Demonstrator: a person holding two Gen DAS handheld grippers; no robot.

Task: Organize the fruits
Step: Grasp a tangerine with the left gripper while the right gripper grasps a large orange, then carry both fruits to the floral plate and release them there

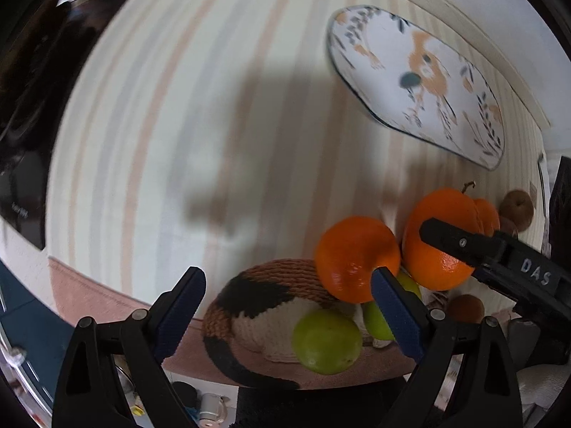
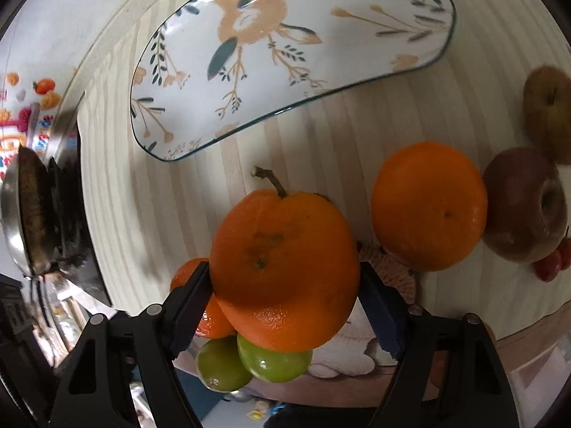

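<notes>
In the right wrist view my right gripper (image 2: 283, 267) is shut on a stemmed orange (image 2: 282, 235), one pad against each side. Below it lie two green fruits (image 2: 274, 360) and another orange (image 2: 210, 317). A third orange (image 2: 428, 207) rests to the right, beside a red apple (image 2: 524, 207). In the left wrist view my left gripper (image 1: 289, 274) stands open above a woven mat (image 1: 271, 296), with nothing gripped. An orange (image 1: 357, 258) sits just past its right pad, and a green fruit (image 1: 326, 340) lies below. The flowered oval plate (image 1: 417, 82) lies bare at the back.
The striped tablecloth (image 1: 178, 125) stretches wide to the left. A brownish apple (image 2: 549, 110) and small red fruits (image 2: 551, 264) lie at the right edge. A metal pan (image 2: 32, 214) stands at the left. The fruits crowd the table's near edge (image 1: 107, 299).
</notes>
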